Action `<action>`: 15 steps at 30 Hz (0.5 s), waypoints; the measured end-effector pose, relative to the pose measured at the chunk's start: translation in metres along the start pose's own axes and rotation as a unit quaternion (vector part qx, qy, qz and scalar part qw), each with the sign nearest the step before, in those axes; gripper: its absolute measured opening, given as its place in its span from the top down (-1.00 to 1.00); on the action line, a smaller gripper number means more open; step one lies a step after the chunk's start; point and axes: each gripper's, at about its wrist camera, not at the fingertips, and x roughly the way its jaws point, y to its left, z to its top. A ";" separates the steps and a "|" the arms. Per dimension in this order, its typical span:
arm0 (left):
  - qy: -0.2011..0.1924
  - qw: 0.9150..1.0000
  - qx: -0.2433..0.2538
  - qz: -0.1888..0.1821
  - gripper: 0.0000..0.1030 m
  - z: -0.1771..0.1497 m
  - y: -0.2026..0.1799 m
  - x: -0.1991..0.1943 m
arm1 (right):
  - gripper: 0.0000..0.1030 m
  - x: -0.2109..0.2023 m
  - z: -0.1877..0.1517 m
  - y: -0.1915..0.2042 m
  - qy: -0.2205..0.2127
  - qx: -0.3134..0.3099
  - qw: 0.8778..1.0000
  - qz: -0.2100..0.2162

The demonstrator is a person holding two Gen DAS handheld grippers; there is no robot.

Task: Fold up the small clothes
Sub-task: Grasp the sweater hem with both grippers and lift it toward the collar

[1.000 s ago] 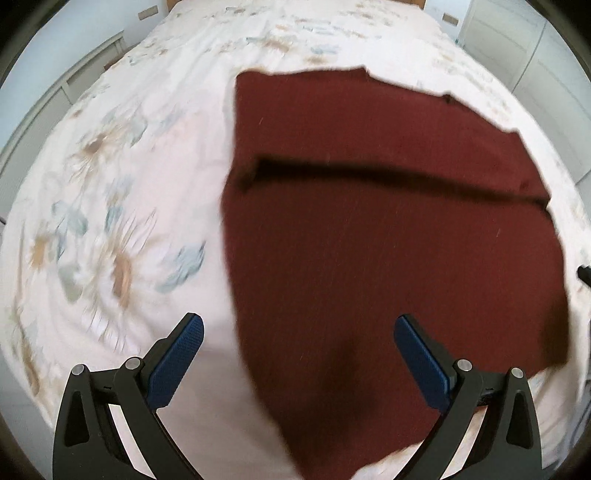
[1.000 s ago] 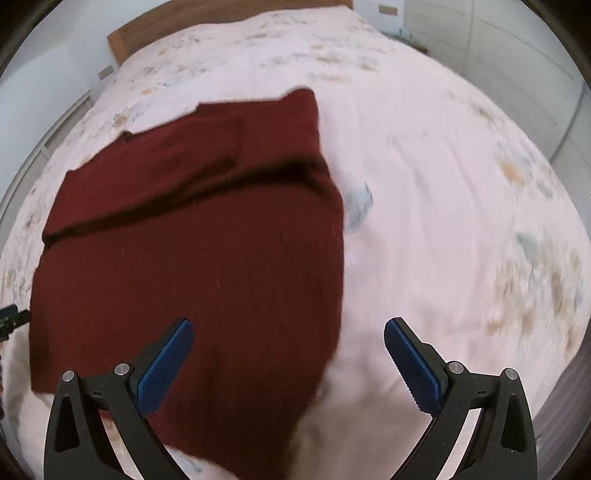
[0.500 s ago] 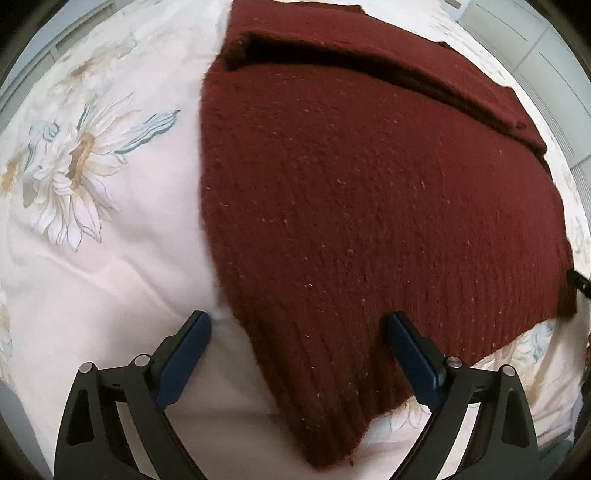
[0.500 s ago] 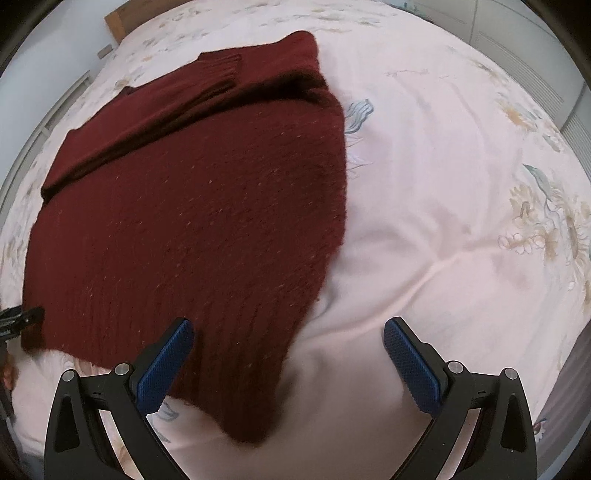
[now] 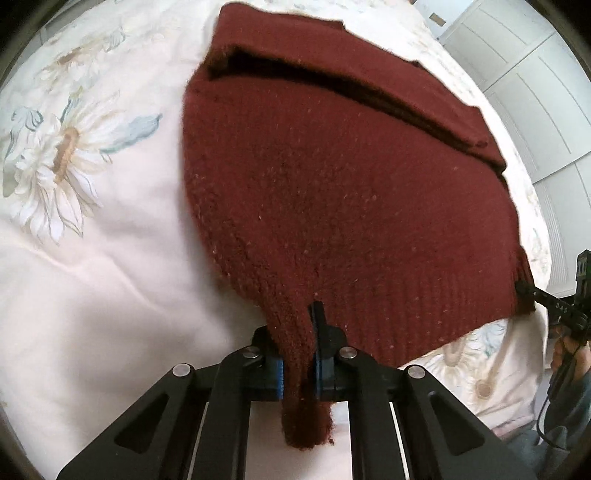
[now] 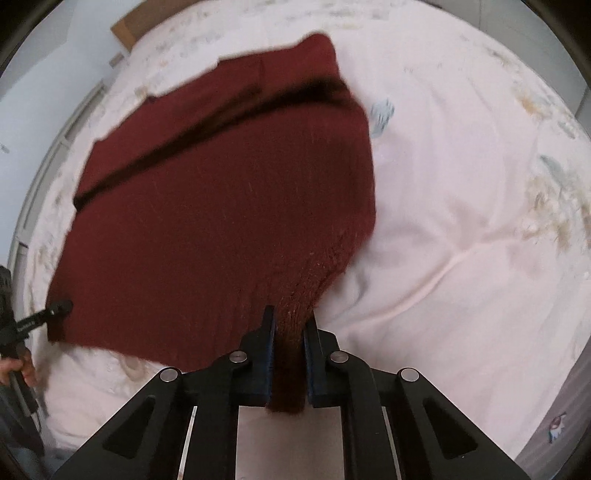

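A dark red knitted sweater [image 5: 351, 192] lies spread on a flowered bedspread [image 5: 92, 277], its sleeves folded across the far part. My left gripper [image 5: 298, 332] is shut on the sweater's near left hem corner, which bunches between the blue pads. My right gripper [image 6: 289, 328] is shut on the near right hem corner of the same sweater [image 6: 221, 206]. The right gripper also shows at the right edge of the left wrist view [image 5: 532, 291], the left gripper at the left edge of the right wrist view [image 6: 55, 308].
The bedspread [image 6: 461, 240] reaches far to the right and behind the sweater. White wardrobe doors [image 5: 535, 74] stand at the far right. A wooden headboard [image 6: 129, 26] is at the far end. The person's hand [image 5: 569, 354] holds the right gripper.
Both grippers moved down to the sweater's near hem and shut on its two corners. Half a second ago both were open just above the hem.
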 end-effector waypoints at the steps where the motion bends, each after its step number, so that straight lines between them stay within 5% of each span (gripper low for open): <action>1: -0.007 1.000 0.000 -0.004 0.83 0.002 0.000 -0.008 | 0.77 -0.007 0.005 0.001 -0.009 0.000 1.000 0.003; 9: -0.058 0.997 -0.014 -0.050 0.83 0.041 -0.003 -0.058 | 0.77 -0.049 0.059 0.011 -0.081 0.025 0.994 0.071; 15: -0.104 0.993 -0.018 -0.056 0.84 0.098 -0.014 -0.077 | 0.77 -0.068 0.111 0.026 -0.136 0.019 0.987 0.077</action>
